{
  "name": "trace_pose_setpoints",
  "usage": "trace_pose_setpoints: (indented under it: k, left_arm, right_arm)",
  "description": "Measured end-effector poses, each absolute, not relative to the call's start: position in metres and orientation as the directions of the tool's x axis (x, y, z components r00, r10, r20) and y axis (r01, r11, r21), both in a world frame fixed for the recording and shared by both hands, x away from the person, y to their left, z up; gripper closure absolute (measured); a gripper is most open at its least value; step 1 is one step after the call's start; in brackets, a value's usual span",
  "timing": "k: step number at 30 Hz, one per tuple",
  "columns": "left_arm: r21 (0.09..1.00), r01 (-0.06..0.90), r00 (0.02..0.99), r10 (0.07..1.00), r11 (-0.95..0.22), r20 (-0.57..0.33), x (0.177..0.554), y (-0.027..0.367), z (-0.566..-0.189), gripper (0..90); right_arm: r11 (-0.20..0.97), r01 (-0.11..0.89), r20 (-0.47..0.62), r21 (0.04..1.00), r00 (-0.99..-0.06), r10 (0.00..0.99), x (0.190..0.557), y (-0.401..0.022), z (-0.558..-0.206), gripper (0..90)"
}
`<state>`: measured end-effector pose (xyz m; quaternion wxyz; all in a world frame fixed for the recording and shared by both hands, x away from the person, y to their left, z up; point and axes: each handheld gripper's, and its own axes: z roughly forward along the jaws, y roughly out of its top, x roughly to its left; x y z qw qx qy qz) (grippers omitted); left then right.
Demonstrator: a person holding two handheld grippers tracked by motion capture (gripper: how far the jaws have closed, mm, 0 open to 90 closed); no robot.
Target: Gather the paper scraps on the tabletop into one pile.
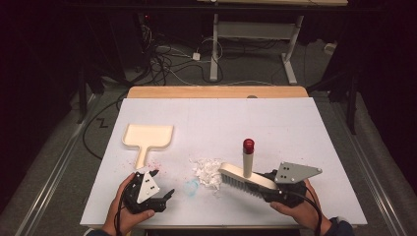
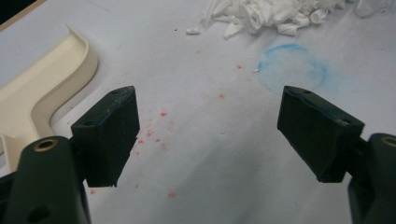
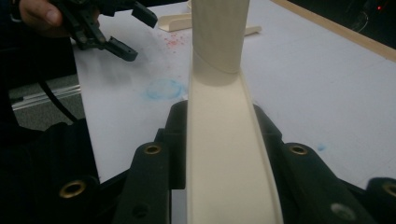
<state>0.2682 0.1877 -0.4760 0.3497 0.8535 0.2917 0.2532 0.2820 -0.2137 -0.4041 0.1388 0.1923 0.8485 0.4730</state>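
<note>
So, going from the left: cream plastic dustpan (image 1: 147, 136) lies flat on the white table (image 1: 275, 118), empty, well left of the scrap pile. Left gripper (image 1: 158, 189) sits below it, jaws wide apart, holding nothing. The pile of crinkly white paper scraps (image 1: 207, 171) looks unswept. Just right of it, the right gripper (image 1: 265, 189) is clamped on a cream brush (image 1: 246, 178) with a red-capped handle, bristles down. Sweeping looks barely started.

Dim room, dark surround; table (image 1: 275, 123) top lit evenly from above. Soft focus close to each claw; faint shadows.
</note>
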Motion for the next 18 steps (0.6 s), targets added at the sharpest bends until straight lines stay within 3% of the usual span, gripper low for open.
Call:
trace_pose_setpoints:
  k: [6, 11, 18]
  left_arm:
    - [0.743, 0.322, 0.700, 0.676, -0.586, 0.229, 0.270, 0.187, -0.476, 19.6]
    - [0.740, 0.320, 0.703, 0.671, -0.592, 0.233, 0.269, 0.187, -0.476, 19.9]
    - [0.739, 0.318, 0.703, 0.670, -0.594, 0.236, 0.268, 0.187, -0.476, 20.0]
  right_arm:
    - [0.490, 0.155, -0.035, 0.858, -0.934, 0.356, 0.268, -0.204, -0.404, 68.0]
    - [0.569, 0.128, -0.051, 0.812, -0.956, 0.288, 0.268, -0.181, -0.425, 68.0]
    - [0.561, 0.164, -0.087, 0.812, -0.915, 0.393, 0.286, -0.187, -0.430, 68.1]
